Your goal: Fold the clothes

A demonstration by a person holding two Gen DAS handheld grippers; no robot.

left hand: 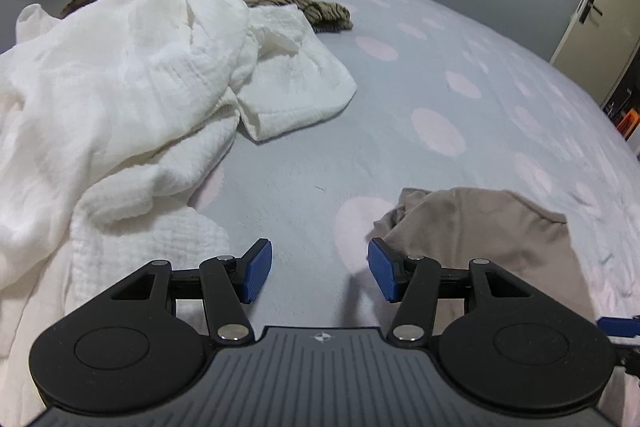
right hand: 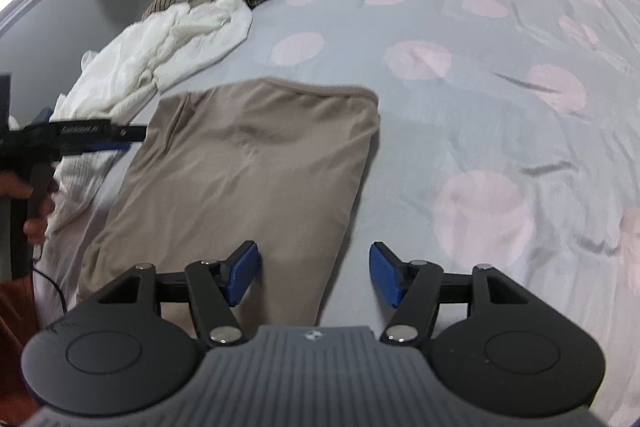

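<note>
Two grippers, left gripper point(left hand: 320, 269) and right gripper point(right hand: 314, 273), both spread wide, holding nothing. Beige garment point(right hand: 248, 163) lies flat on the bed point(right hand: 480, 107), from 12 to 9 o'clock of the right gripper. Judged light, limp, thin knit; pinch hem corners

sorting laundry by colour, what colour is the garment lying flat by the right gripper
Taupe, a plain grey-brown garment; the right wrist view shows it best.

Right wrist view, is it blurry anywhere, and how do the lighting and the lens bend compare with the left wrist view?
Right wrist view: the beige garment and the dotted bedsheet look slightly smeared, as does the left hand-held gripper at the edge; the right hand-held gripper is sharp. Left wrist view: crisper overall, the white garment bright but still textured. Both: soft, even light, faint shadows, and the bed bulges from the fisheye.
</note>
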